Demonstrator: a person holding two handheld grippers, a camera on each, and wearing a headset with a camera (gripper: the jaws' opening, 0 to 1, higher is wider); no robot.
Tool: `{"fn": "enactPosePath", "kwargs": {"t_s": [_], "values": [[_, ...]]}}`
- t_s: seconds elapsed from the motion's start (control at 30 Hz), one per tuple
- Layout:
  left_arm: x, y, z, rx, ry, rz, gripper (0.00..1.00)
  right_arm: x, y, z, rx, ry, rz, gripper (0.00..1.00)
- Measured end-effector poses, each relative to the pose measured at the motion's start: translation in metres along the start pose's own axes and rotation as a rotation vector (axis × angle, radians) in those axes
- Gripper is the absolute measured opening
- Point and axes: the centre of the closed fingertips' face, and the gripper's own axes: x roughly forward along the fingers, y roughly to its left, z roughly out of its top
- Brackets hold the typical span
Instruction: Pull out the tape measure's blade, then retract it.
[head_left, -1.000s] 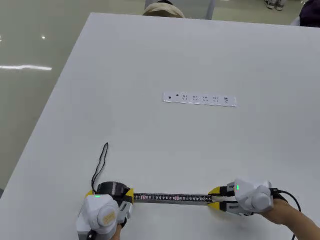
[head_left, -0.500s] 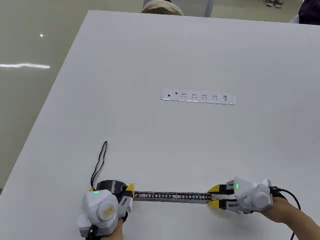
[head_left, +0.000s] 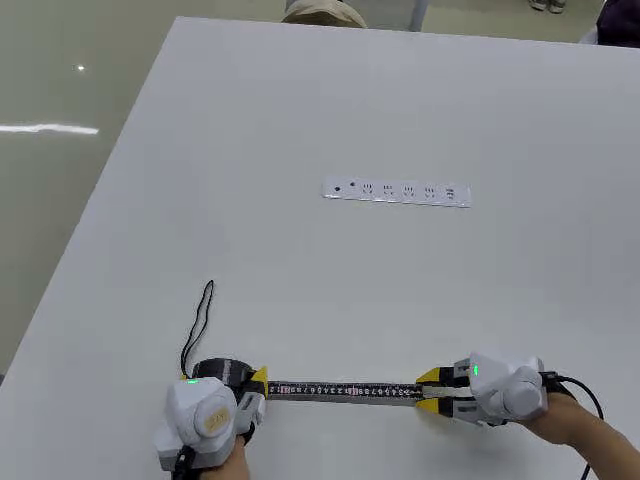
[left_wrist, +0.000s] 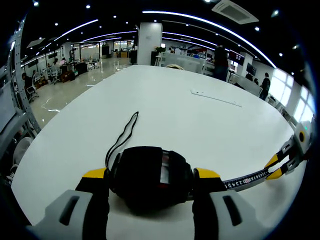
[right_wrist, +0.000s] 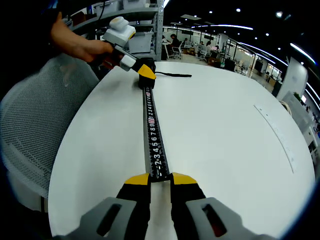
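We have the tape measure (head_left: 222, 374) clamped by its black case between the jaws of the left gripper (left_wrist: 150, 174), at the near left of the white counter (head_left: 300, 120). Its thin black cord (head_left: 198, 325) trails away from us across the surface. The jaws of the right gripper (right_wrist: 160, 178) are closed on the free end of the blade (head_left: 345, 391). The blade runs straight and taut between the two grippers, lying low along the counter with its printed scale facing up. A white power strip (head_left: 397, 193) sits well apart, farther up the counter.

Over the last second almost nothing has changed. The drawn length of blade looks the same, and both grippers sit where they were. The small shift in the head view seems to come from our own head.

We take this to mean the pull has stopped and the first half of the task is done or nearly so. What remains is the retraction. We judge it best to walk the right gripper back toward the case with the blade held. Releasing it from here would let it whip back into the case.
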Motion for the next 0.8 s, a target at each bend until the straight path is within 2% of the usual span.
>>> {"fn": "enactPosePath", "kwargs": {"t_s": [0.8], "values": [[-0.0003, 0.0002, -0.0003, 0.001, 0.004, 0.005, 0.64, 0.0006, 0.0022, 0.0045, -0.007, 0.007, 0.001, 0.13]]}}
